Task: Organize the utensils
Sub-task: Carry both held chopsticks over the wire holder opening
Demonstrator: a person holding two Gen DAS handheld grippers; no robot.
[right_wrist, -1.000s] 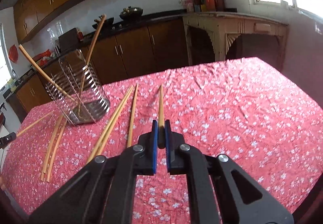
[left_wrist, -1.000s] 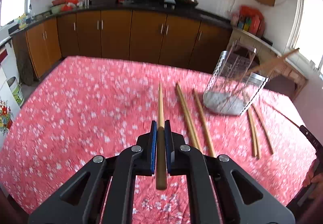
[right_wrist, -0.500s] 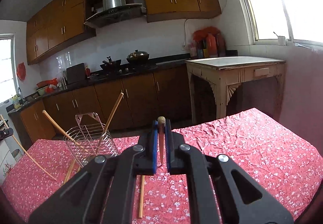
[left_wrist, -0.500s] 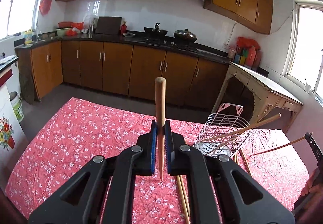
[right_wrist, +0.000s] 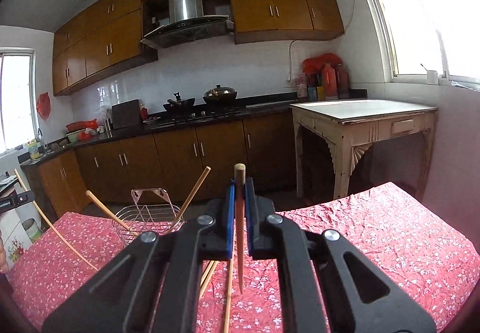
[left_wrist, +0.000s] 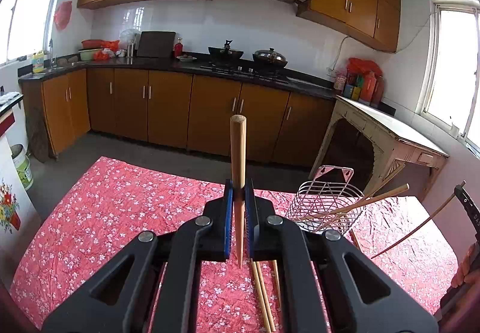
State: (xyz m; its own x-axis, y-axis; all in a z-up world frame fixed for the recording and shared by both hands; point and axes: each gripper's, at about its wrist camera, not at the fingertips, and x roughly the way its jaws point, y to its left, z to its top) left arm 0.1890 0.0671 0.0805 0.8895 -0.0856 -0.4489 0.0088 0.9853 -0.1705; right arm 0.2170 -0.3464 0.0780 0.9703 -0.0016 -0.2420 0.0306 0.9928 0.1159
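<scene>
While my left gripper (left_wrist: 238, 207) pinches one chopstick (left_wrist: 238, 159) upright between its blue pads, blunt end up and tip pointing down at the table, my right gripper (right_wrist: 239, 207) clamps a second chopstick (right_wrist: 239, 213) the same way. Both hang above the red flowered tablecloth (left_wrist: 120, 207). The wire utensil basket (left_wrist: 322, 204) stands on the cloth to the right of my left gripper, to the left of my right one, with two chopsticks leaning out of it. More loose chopsticks (left_wrist: 262, 297) lie flat on the cloth just under the grippers.
</scene>
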